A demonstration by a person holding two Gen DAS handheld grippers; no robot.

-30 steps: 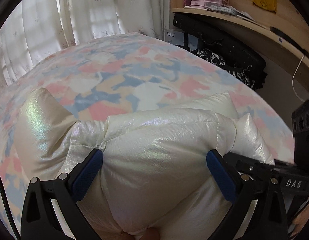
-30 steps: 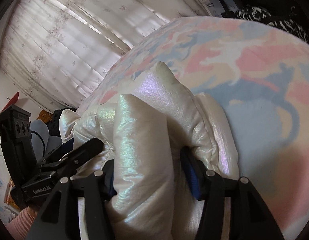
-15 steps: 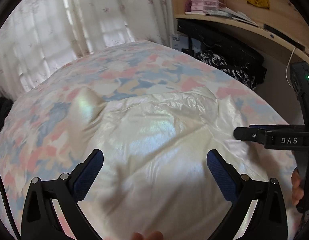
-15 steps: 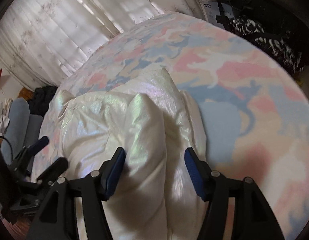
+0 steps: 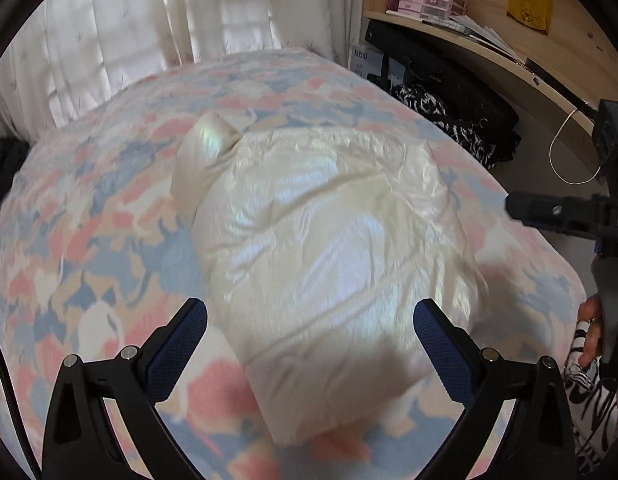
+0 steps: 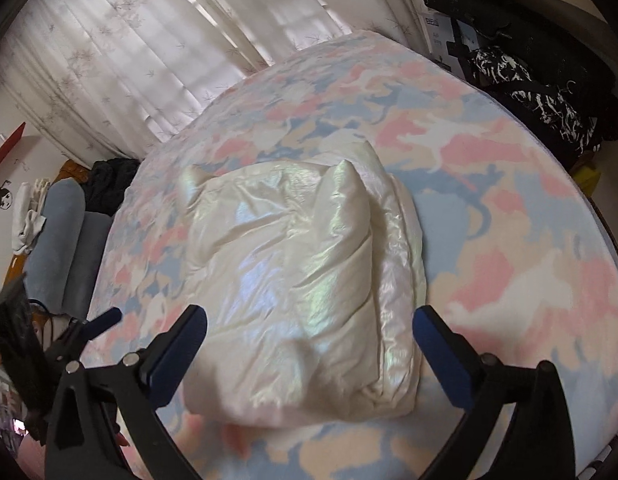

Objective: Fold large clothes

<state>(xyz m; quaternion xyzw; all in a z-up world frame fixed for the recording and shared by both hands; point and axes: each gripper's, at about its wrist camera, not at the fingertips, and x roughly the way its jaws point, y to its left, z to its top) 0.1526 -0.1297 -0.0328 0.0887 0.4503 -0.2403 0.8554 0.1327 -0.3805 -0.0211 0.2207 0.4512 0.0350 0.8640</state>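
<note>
The folded puffer jacket (image 6: 301, 292) lies mid-bed (image 6: 529, 280); curtains (image 6: 149, 60) behind the bed; shelf (image 5: 489, 46) right of the bed.

Left gripper (image 5: 310, 322) with matte black angular fingers, silver screw heads on each, textured blue pads (image 5: 177, 344), right gripper (image 6: 310, 332) built alike, black handle block, fingers of a hand (image 5: 589, 334) beside zebra-print cloth (image 5: 589, 396)

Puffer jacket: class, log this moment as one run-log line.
item: white puffer jacket folded on bed | left gripper: open, empty | right gripper: opening, empty | contact: none
</note>
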